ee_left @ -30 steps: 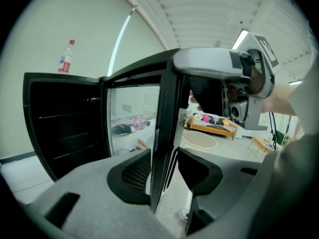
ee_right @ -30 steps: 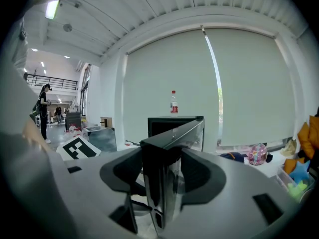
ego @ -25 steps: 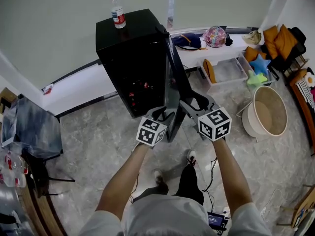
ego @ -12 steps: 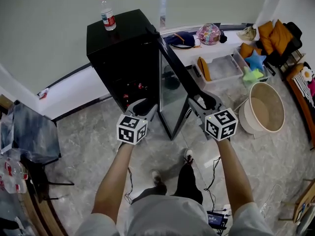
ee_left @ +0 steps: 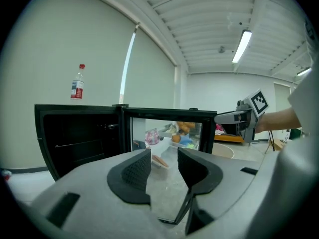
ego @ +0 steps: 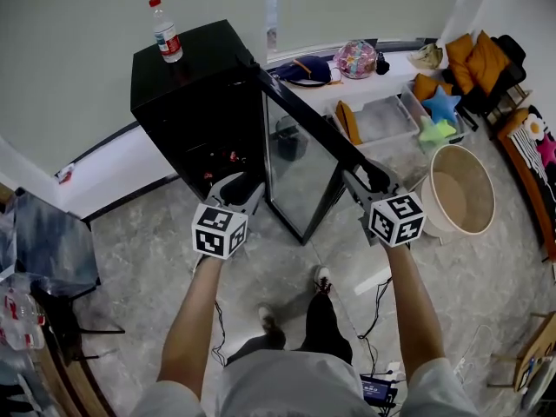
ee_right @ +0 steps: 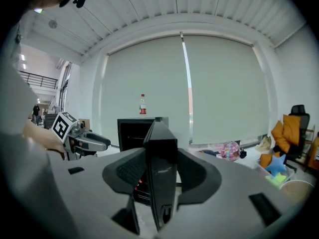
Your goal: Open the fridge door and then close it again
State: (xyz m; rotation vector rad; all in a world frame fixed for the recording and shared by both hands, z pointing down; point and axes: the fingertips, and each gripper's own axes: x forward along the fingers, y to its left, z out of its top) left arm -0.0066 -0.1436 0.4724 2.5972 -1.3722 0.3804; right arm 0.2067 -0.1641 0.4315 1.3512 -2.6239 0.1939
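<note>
The black fridge (ego: pixel 187 76) stands against the wall with its glass door (ego: pixel 300 159) swung wide open toward me. My right gripper (ego: pixel 369 179) is at the door's free top corner. In the right gripper view the door's dark edge (ee_right: pixel 160 143) fills the gap of that gripper (ee_right: pixel 160 178); its jaws have just been closing and both pads press on the edge. My left gripper (ego: pixel 236 185) hovers in front of the dark fridge opening (ee_left: pixel 75 133), open, with nothing between its pads (ee_left: pixel 137 171). A water bottle (ego: pixel 164 31) stands on top of the fridge.
A beige tub (ego: pixel 465 194) sits on the floor right of the door. Behind the door lie a clear bin (ego: pixel 382 120), soft toys (ego: pixel 439 107) and cushions (ego: pixel 473 59) along a low white ledge. A dark chair (ego: pixel 48 250) stands at the left. My feet (ego: pixel 321 278) are just before the door.
The door has swung further open to the right with my right gripper on its edge. My left gripper has drawn away to the left, off the door, and risen a little.
</note>
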